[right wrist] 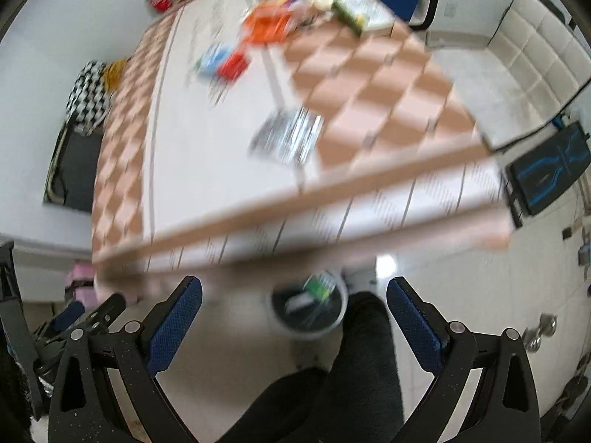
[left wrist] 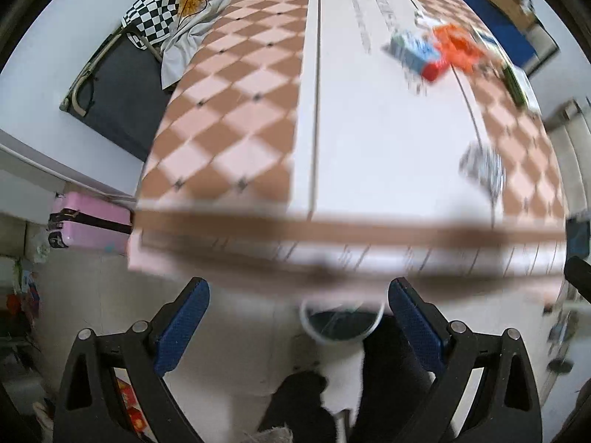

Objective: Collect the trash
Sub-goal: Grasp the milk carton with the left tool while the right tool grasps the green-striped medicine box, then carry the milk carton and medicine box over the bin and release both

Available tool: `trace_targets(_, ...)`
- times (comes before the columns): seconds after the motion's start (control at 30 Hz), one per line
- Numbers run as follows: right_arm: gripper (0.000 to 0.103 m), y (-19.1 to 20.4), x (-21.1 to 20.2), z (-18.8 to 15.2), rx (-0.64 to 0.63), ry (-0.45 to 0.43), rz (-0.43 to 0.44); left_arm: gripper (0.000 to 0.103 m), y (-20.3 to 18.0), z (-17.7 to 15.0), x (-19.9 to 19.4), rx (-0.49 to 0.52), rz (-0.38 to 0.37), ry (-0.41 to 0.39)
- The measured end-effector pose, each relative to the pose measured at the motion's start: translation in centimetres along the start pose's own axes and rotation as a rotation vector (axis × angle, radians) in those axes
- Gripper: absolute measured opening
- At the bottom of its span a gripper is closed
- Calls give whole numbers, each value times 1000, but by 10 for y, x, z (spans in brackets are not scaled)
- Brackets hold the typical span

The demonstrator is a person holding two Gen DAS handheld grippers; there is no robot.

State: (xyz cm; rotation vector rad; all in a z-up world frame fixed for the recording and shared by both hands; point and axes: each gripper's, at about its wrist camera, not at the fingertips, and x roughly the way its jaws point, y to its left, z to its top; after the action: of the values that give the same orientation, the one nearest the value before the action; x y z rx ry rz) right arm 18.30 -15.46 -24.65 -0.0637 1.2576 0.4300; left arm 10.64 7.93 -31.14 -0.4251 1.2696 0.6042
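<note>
- The left gripper (left wrist: 297,310) and right gripper (right wrist: 293,308) are both hanging with blue pads spread wide, nothing between them.
- A white-rimmed bin (right wrist: 309,308) is standing on the floor under the table's near edge, holding a green scrap (right wrist: 318,286).
- On the checkered table (left wrist: 229,103), a silvery wrapper (right wrist: 286,138) is lying nearest; farther back a blue-and-red carton (left wrist: 419,55) is sitting just beside an orange packet (left wrist: 458,46), both blurred.
</note>
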Motion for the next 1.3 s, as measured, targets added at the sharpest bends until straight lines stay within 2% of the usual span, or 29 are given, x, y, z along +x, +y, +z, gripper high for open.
trace_targets(0.17, 101, -32, 31, 121, -4, -3, -42, 99, -35, 89, 11, -135, -44, 52)
trace_targets(0.2, 101, -40, 42, 153, -7, -1, -59, 99, -42, 106, 14, -167, -62, 59)
trace_targets(0.3, 101, -56, 71, 220, -7, 16, -97, 98, -66, 159, 33, -242, -123, 88)
trace_targets(0.43, 101, -70, 110, 283, -25, 52, -137, 98, -91, 211, 60, -306, -165, 127)
trace_targets(0.53, 101, -74, 138, 311, -58, 79, -165, 96, -104, 237, 83, -335, -171, 168)
trace_targets(0.57, 101, -74, 144, 317, -64, 88, -167, 84, -107, 244, 90, -338, -164, 183)
trace_targets(0.63, 101, -74, 159, 329, -79, 112, -176, 76, -111, 251, 100, -342, -150, 204)
trace_targets(0.7, 101, -73, 169, 336, -87, 129, -173, 59, -114, 254, 107, -341, -138, 212)
trace_targets(0.73, 101, -73, 173, 339, -91, 133, -168, 54, -114, 254, 109, -337, -131, 212)
trace_targets(0.8, 99, -74, 176, 343, -94, 127, -157, 53, -115, 254, 107, -322, -115, 190)
trace_targets(0.83, 93, -74, 176, 344, -95, 126, -151, 52, -116, 253, 106, -301, -103, 178)
trace_targets(0.87, 73, -75, 176, 343, -96, 131, -144, 52, -118, 252, 103, -276, -84, 164)
trace_targets(1.07, 73, -74, 160, 330, -100, 110, -108, 51, -123, 240, 82, -153, -13, 102)
trace_targets(1.2, 73, -67, 131, 306, -89, 75, -75, 51, -119, 218, 51, -84, -6, 43)
trace_targets(1.3, 73, -60, 109, 281, -78, 49, -57, 51, -111, 196, 26, -43, -27, 3)
